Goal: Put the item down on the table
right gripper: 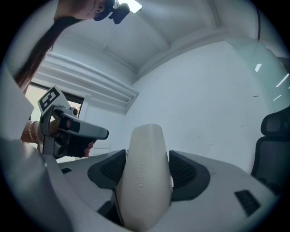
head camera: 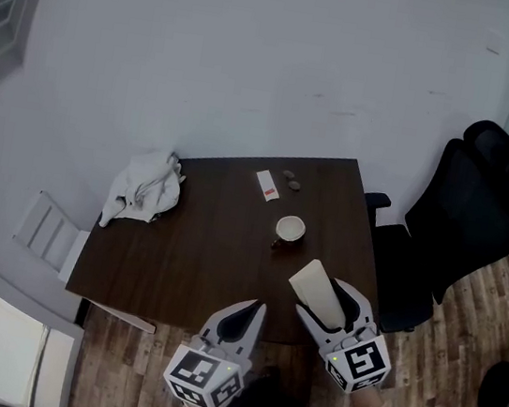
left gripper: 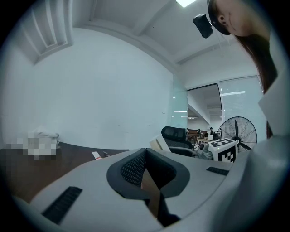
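Observation:
The item is a cream-white oblong case [head camera: 314, 288] with faint embossed lettering. My right gripper [head camera: 323, 303] is shut on it, and the case sticks out past the jaws, over the near right edge of the dark wooden table [head camera: 190, 264]. In the right gripper view the case [right gripper: 145, 174] fills the space between both black pads. My left gripper [head camera: 251, 315] hovers at the table's near edge, jaws together with nothing between them. In the left gripper view its pads [left gripper: 134, 168] meet, and the case [left gripper: 159, 144] shows beyond them.
On the table are a crumpled white cloth [head camera: 146, 189] at the far left, a cup [head camera: 289, 229], a white strip with a red mark [head camera: 268, 186] and small dark bits [head camera: 291, 181]. A black office chair [head camera: 461, 219] stands to the right. A standing fan [left gripper: 238, 132] is farther off.

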The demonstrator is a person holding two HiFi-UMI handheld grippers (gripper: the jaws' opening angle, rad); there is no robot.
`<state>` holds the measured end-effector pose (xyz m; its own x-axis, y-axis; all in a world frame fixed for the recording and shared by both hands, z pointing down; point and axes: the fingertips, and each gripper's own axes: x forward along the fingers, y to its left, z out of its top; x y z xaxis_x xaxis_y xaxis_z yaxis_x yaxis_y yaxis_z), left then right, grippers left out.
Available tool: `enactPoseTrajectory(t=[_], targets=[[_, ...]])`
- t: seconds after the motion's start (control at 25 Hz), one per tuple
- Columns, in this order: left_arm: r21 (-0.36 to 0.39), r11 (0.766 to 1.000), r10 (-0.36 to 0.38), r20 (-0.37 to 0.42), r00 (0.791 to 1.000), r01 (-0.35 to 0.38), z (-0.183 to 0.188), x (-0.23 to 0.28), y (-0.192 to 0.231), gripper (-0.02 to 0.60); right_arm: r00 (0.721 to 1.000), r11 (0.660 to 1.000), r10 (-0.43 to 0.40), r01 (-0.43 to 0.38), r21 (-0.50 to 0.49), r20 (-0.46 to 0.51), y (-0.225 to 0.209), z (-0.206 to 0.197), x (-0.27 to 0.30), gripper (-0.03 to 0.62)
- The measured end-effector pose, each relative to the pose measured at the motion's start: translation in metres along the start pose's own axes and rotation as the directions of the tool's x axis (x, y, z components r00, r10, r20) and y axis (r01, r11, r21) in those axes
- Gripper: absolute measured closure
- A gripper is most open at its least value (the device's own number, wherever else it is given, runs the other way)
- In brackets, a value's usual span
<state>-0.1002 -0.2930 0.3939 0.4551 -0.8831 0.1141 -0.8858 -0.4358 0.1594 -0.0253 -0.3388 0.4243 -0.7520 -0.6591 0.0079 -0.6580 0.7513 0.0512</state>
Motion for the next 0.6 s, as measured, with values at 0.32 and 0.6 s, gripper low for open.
enactPoseTrajectory(t=[0.32, 0.6], targets=[[-0.002, 1.000, 0.007, -0.002, 1.000, -0.007, 0.006, 0.021, 0.039, 0.563, 0.996, 1.000, 0.015, -0.017, -0.023, -0.086, -0.015, -0.038, 0.048, 0.287], [-0.005, 1.000, -0.001, -0.001, 1.000, 0.001, 0.008, 0.037, 0.061, 0.563, 0.985, 0.999, 0.015, -0.021, -0.038, -0.173, -0.029, -0.078, 0.079, 0.287]])
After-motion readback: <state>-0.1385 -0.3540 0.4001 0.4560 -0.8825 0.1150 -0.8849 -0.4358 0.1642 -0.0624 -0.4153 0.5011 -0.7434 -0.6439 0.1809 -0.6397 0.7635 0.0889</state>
